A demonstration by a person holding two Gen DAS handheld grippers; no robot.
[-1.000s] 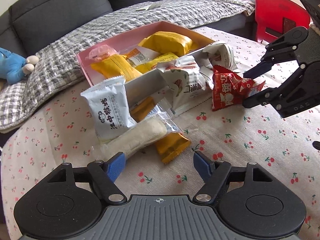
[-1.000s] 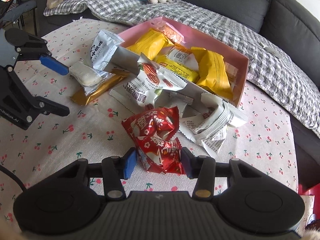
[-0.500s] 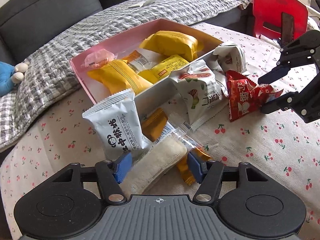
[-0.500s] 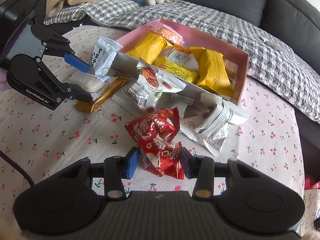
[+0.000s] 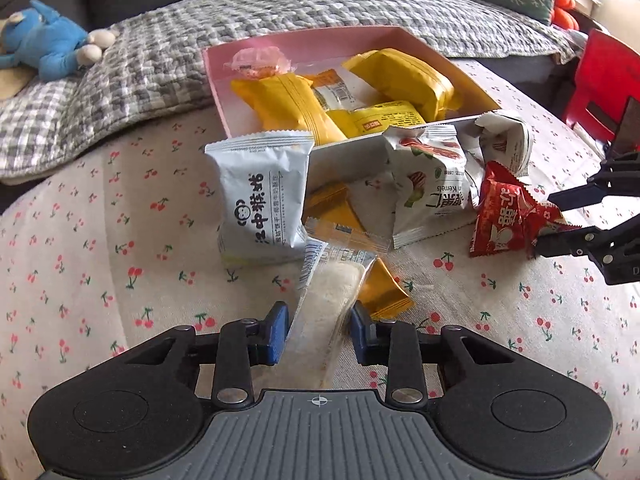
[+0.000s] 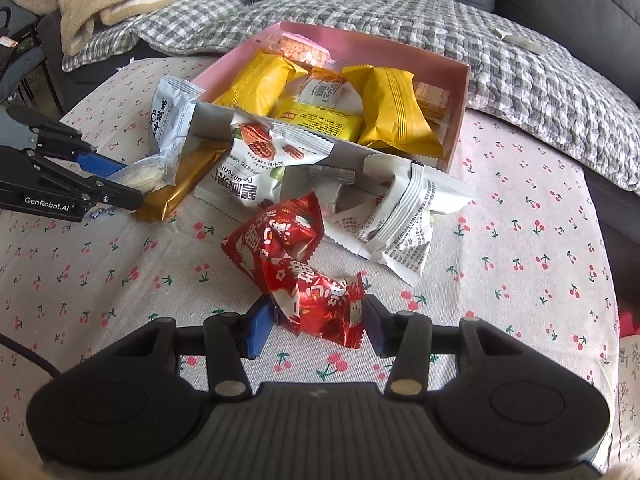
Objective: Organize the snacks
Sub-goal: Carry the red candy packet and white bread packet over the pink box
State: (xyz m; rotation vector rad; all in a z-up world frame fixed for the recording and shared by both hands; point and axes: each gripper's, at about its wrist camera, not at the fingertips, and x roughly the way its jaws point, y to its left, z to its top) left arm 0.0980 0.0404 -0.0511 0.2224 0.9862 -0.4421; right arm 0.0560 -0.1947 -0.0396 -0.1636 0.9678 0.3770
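Observation:
A pink box (image 5: 264, 48) (image 6: 460, 120) holds several yellow snack packs. Loose packs lie in front of it on the cherry-print tablecloth. My left gripper (image 5: 319, 334) has its fingers on both sides of a clear-wrapped pale bar (image 5: 330, 300) (image 6: 140, 176), close to it but with slim gaps. My right gripper (image 6: 316, 328) has its fingers on both sides of a red snack pack (image 6: 304, 272) (image 5: 506, 220), touching or nearly so. A white monkey-logo pack (image 5: 262, 204) (image 6: 170, 120) leans on the box. A gold bar (image 5: 384, 292) (image 6: 180, 184) lies under the pale bar.
A pecan-kernel pack (image 5: 434, 188) (image 6: 260, 164) and crumpled white packs (image 6: 396, 216) lie against the box front. A grey checked blanket (image 5: 160, 48) and blue plush toy (image 5: 44, 44) lie behind. A red chair (image 5: 600, 88) stands at the right.
My left gripper has moved forward over the pale bar, so the bar now sits between its fingers. My right gripper stays around the red pack.

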